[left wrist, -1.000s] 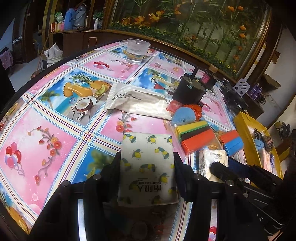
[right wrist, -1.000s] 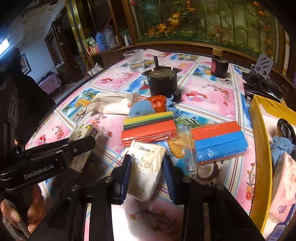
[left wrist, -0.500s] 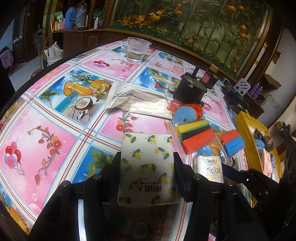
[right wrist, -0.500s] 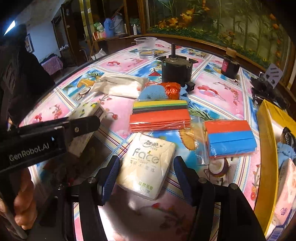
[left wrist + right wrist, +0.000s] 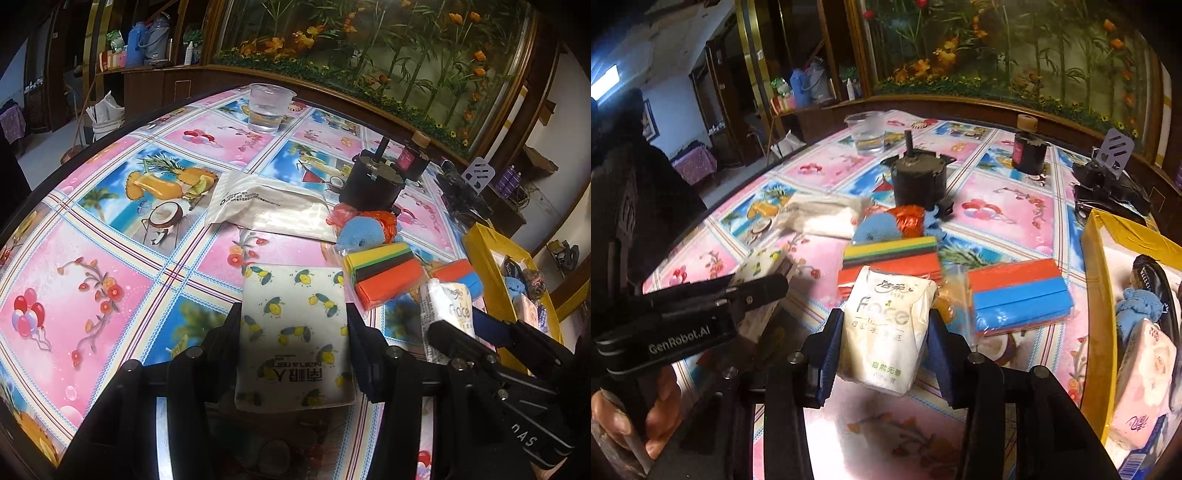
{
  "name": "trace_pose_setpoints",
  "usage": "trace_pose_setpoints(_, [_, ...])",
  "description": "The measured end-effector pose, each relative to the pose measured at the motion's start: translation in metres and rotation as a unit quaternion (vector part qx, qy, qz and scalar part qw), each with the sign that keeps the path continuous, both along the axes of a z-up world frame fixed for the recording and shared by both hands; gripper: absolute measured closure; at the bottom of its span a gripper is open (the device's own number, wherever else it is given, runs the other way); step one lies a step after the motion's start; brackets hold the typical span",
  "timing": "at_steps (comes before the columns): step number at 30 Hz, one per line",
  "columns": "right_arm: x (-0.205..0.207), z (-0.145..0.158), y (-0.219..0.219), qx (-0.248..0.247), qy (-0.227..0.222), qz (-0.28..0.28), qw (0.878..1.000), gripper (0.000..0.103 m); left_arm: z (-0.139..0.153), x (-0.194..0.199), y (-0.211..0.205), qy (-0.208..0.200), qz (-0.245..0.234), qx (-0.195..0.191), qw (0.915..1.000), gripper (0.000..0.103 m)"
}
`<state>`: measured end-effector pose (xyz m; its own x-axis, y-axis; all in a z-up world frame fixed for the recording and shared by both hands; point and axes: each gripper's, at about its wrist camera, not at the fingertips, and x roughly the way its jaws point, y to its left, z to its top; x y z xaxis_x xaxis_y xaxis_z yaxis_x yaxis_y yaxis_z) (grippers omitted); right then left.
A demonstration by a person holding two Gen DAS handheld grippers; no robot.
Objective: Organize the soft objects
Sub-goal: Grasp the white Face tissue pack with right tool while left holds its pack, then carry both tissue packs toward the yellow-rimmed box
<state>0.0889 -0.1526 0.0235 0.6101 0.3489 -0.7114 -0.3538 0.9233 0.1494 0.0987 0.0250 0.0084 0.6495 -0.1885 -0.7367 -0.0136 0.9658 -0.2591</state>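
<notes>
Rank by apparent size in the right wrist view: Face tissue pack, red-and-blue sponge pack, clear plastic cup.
1. Face tissue pack and red-and-blue sponge pack: look alike; the tissue pack's nearness inflates it.
2. Clear plastic cup: smallest, but farthest.

Home living or dining room.
Table (image 5: 110,258) under a pink fruit-and-balloon oilcloth; long aquarium (image 5: 388,48) with artificial plants set in dark wood cabinetry; flasks (image 5: 147,40) and bottles on a sideboard; plastic cup (image 5: 267,107) of water; doorway to another furnished room (image 5: 690,162).
</notes>
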Motion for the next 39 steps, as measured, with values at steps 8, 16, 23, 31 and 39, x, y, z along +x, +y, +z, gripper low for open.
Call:
trace_pose_setpoints(8, [0.002, 0.022, -0.03, 0.045, -0.021, -0.027, 0.998, 0.055, 0.007, 0.0, -0.028, -0.016, -0.013, 0.034, 0.9992, 0.052])
trace_pose_setpoints(16, [0.004, 0.04, -0.074, 0.085, -0.036, -0.067, 0.993, 0.055, 0.019, -0.002, -0.064, -0.048, -0.037, 0.075, 0.9953, 0.052])
trace_pose_setpoints(23, [0.005, 0.047, -0.118, 0.112, -0.04, -0.107, 0.987, 0.055, 0.025, -0.002, -0.089, -0.058, -0.06, 0.081, 0.9932, 0.052])
trace_pose_setpoints(31, [0.002, 0.052, -0.179, 0.139, -0.045, -0.164, 0.976, 0.055, 0.03, 0.0, -0.125, -0.057, -0.099, 0.065, 0.9914, 0.052])
trace_pose_setpoints(39, [-0.003, 0.051, -0.244, 0.157, -0.043, -0.233, 0.959, 0.056, 0.044, -0.003, -0.185, -0.056, -0.17, 0.026, 0.9835, 0.052])
